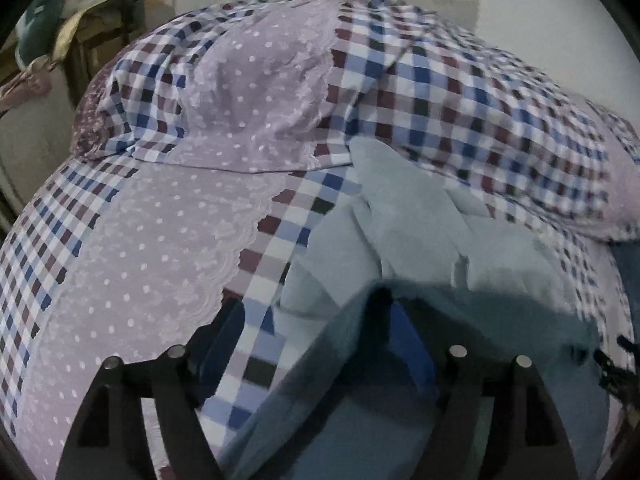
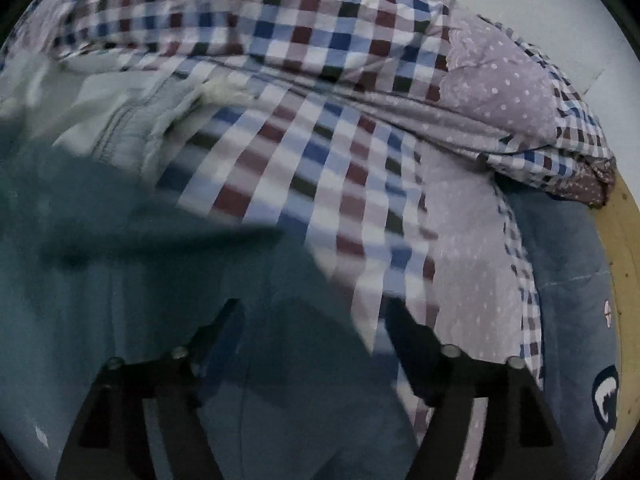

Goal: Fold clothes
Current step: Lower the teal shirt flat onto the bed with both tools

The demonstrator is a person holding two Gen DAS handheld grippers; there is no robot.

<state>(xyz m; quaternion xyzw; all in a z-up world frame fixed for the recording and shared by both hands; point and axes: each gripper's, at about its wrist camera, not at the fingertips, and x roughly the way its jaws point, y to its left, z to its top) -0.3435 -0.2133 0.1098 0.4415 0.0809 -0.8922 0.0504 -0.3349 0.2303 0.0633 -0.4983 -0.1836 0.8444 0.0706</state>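
Left gripper (image 1: 308, 320): fingers spread wide, low over the bed, light blue garment (image 1: 420, 232) draped between and over them. Right finger (image 1: 384, 312) half buried under a fold of that cloth; left finger (image 1: 228, 320) sitting over the checked sheet (image 1: 276, 248). Nothing visibly pinched, pads apart.

Right gripper (image 2: 312, 320): also spread, fingers well apart, hovering over or resting on the same garment's shadowed stretch (image 2: 260, 380). Actual contact with the fabric hard to call, view blurred. No grip on cloth visible.

Garment lying crumpled on the bed, mostly toward the near edge, between the two tools. Stitched seam or waistband with a frayed pale edge (image 2: 132, 128) visible in the right wrist view, bunched at the upper left.

Past the garment: plaid-and-lilac dotted bedsheet, then a rumpled quilt (image 1: 460, 92) of the same pattern heaped along the far side, touching the garment's far end.

Right wrist view, far right: dark blue cushion (image 2: 568, 280) beside the sheet edge, wooden bed frame (image 2: 624, 240) behind it.

Left wrist view, far left: cluttered shelf area (image 1: 92, 40), detail unclear. Pale wall (image 1: 540, 12) beyond.
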